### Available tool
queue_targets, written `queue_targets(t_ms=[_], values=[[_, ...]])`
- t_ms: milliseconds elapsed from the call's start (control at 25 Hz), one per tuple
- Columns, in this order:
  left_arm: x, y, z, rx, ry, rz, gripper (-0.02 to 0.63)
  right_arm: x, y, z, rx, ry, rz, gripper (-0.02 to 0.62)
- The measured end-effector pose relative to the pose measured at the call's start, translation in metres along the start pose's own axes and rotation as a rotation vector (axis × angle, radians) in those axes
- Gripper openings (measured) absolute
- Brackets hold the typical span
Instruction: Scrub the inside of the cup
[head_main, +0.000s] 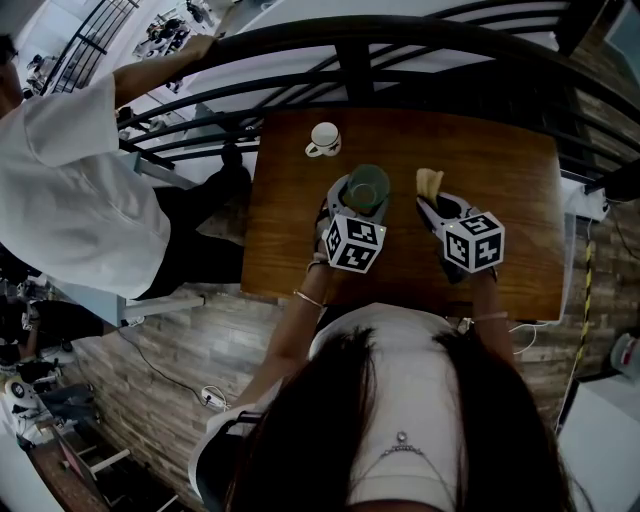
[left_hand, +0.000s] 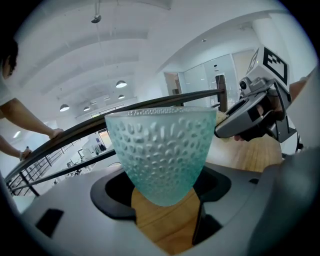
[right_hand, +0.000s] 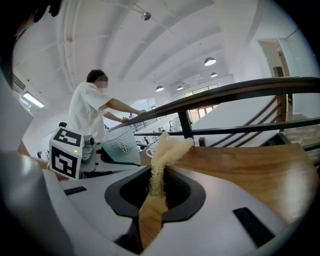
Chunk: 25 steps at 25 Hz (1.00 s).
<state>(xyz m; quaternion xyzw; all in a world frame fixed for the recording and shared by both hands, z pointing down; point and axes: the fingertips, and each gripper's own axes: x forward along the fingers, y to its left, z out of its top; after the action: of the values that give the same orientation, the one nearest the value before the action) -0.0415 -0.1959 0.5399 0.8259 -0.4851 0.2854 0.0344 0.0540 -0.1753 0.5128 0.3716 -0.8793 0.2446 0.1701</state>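
A pale green dimpled glass cup (head_main: 366, 187) is held in my left gripper (head_main: 352, 205), lifted a little above the wooden table (head_main: 290, 240); in the left gripper view the cup (left_hand: 162, 152) fills the gap between the jaws, mouth up. My right gripper (head_main: 432, 200) is shut on a cream loofah scrubber (head_main: 429, 182), which sticks up from the jaws as a fibrous tuft (right_hand: 165, 155). The right gripper (left_hand: 247, 117) sits just right of the cup, apart from it. From the right gripper view the cup (right_hand: 121, 145) is at the left.
A white mug (head_main: 323, 140) stands at the table's far edge. A black railing (head_main: 400, 45) runs behind the table. A person in a white shirt (head_main: 70, 180) leans on the railing at the left. The table's right half is bare wood.
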Motion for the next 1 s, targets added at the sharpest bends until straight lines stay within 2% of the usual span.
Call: queue_targets(t_ms=[520,1000], values=[[-0.0065,-0.0033,0.0024,-0.113,-0.004,-0.023,0.347,-0.0057,-0.009,-0.0058,0.008,0.019,-0.034,0.08],[-0.0072,-0.0031,0.0036,-0.159,-0.006,-0.028,0.347,-0.0084,-0.0098,-0.0077,0.003,0.025,-0.04,0.08]])
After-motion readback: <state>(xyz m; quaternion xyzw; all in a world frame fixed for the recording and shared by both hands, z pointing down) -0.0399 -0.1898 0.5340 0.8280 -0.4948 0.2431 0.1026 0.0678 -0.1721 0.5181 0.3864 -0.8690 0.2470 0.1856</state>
